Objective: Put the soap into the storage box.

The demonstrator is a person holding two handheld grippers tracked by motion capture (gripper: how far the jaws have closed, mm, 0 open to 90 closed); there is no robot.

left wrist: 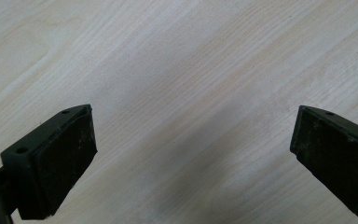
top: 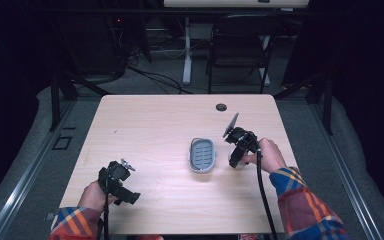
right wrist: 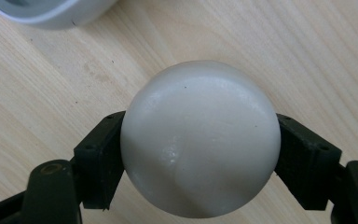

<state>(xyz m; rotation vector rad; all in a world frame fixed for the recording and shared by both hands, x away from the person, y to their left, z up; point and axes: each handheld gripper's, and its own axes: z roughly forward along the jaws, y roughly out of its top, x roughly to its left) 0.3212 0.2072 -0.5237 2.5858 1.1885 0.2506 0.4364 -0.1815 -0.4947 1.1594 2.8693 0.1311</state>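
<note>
The smooth white soap (right wrist: 199,140) is clamped by the right gripper (right wrist: 199,154) near the dish (top: 202,154), toward the tabletop's right edge; a slip is risked. The left gripper (left wrist: 186,154) is held open, empty.

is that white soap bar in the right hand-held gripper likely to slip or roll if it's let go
Probably slippery: the soap bar looks smooth and glossy, and the right hand-held gripper pinches only its curved sides. Its rounded shape suggests it could rock or slide on the table.
</note>
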